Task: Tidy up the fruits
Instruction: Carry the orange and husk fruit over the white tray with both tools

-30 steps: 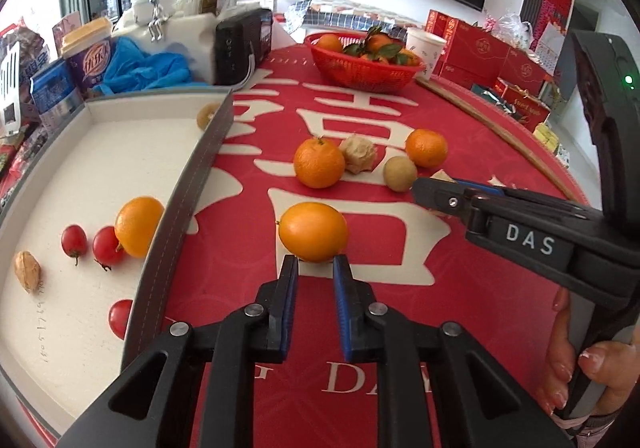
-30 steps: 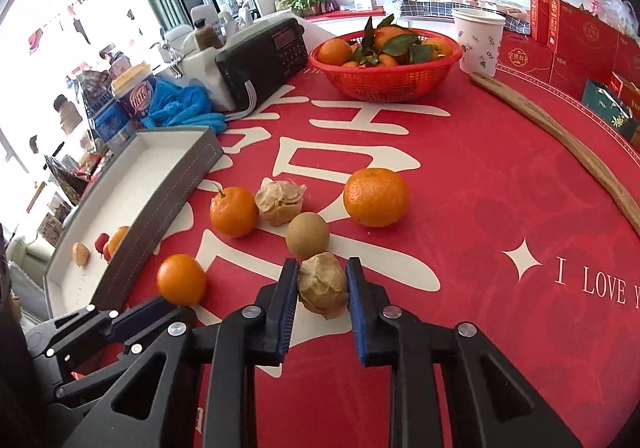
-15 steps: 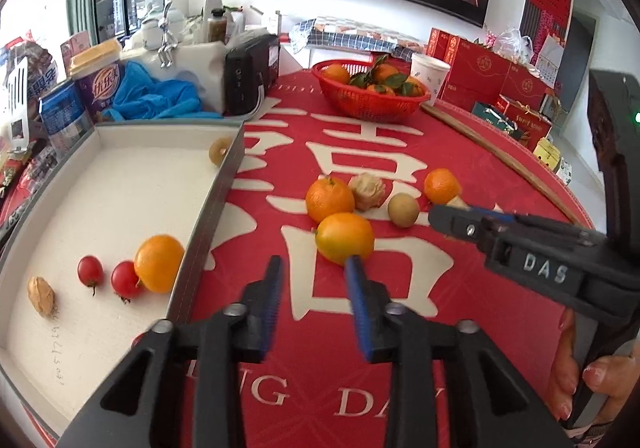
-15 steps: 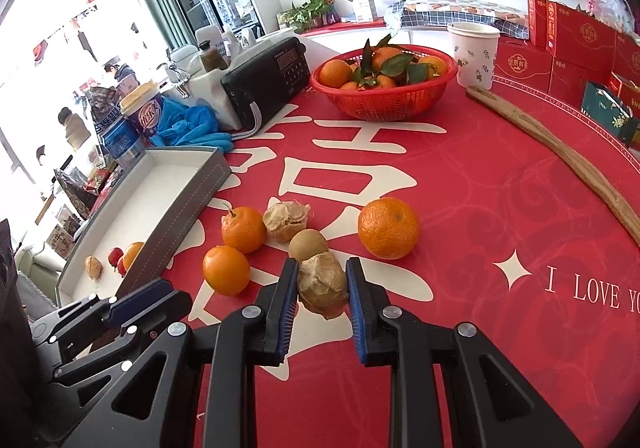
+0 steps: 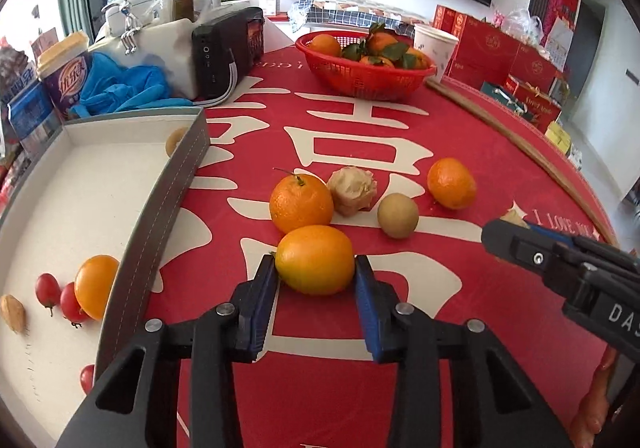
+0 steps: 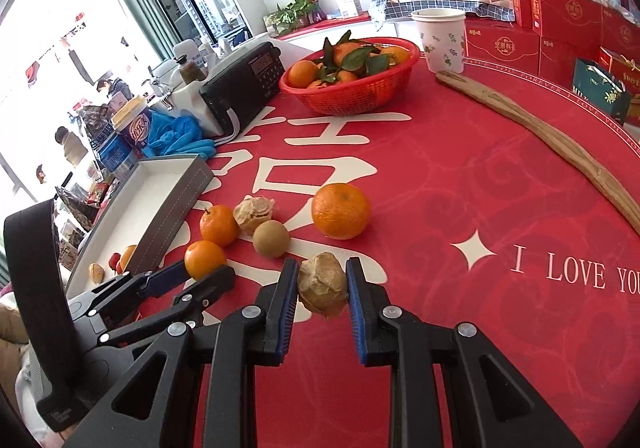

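A smooth orange (image 5: 315,258) lies on the red tablecloth. My left gripper (image 5: 315,268) has its jaws closing on it, and both blue pads touch its sides. The same orange (image 6: 205,259) and left gripper (image 6: 202,276) show at the lower left of the right wrist view. My right gripper (image 6: 322,268) is shut on a tan papery husked fruit (image 6: 322,286), just above the cloth. Loose beyond them are a stemmed mandarin (image 5: 301,204), another husked fruit (image 5: 352,190), a round brown fruit (image 5: 398,216) and a mandarin (image 5: 452,183).
A grey-walled white tray (image 5: 168,216) on the left holds an orange (image 5: 96,286), cherry tomatoes (image 5: 46,288) and a nut (image 5: 13,314). At the back stand a red basket (image 5: 360,84) of mandarins, a paper cup (image 5: 434,48) and a black radio (image 5: 224,52). A wooden stick (image 5: 520,144) lies right.
My left gripper opened, moved forward and now has the smooth orange between its pads. My right gripper, still holding the husked fruit, shifted a little across the cloth.
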Demonstrator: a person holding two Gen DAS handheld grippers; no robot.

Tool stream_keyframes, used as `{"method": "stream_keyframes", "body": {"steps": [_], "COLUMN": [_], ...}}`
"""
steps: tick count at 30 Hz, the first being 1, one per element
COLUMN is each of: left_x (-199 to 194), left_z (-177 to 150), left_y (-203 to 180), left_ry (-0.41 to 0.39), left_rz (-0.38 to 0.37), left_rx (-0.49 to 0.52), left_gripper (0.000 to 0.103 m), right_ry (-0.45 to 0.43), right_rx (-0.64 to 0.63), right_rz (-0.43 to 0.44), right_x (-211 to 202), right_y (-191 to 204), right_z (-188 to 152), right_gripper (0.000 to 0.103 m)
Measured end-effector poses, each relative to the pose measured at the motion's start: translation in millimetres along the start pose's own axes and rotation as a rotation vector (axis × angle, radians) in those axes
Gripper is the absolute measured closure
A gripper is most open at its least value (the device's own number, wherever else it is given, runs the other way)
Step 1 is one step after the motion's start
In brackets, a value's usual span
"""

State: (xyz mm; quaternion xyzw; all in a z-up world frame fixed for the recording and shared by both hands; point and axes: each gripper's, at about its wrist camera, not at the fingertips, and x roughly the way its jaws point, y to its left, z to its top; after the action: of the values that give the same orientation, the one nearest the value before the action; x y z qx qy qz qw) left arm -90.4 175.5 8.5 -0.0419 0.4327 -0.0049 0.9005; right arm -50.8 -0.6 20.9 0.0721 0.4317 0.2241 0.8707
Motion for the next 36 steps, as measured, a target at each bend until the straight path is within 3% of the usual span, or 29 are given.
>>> {"method": "stream_keyframes", "body": {"steps": [5,11,20,29,36], "left_x": [-10.4,-44.9,-80.7,-81.0,-76.5], "left_z": [0.4,8.8,14.8,5.4,-2.8], "left_y": [8.2,26.8,89.0,157.3,174.6], "left_ry": [-0.027,-0.118,-0.227,-0.196,-0.161], "left_rz": [-0.01,-0.012,0.129,0.254,0.277], "left_rx": [-0.035,-0.086,-0.177,-0.329,-0.376], "left_gripper": [0.062,0.062,0.062,0.062,0.062], "right_ry": [-0.008,-0.014,-0.039,0.001,0.062], "right_rx": [0.009,0.0,-0.066,-0.169,-0.234], "right_rz": [0.004,0.029,0.065,0.131,0.166], "right_x": [-2.7,-0.7,0.3,25.6,57.2], "right_y": [-4.0,3.3,48.5,131.1,190.1], "right_z": [-0.2,2.2,14.3,36.1,43.9], "right_gripper": [0.078,0.078,0.078,0.078,0.078]}}
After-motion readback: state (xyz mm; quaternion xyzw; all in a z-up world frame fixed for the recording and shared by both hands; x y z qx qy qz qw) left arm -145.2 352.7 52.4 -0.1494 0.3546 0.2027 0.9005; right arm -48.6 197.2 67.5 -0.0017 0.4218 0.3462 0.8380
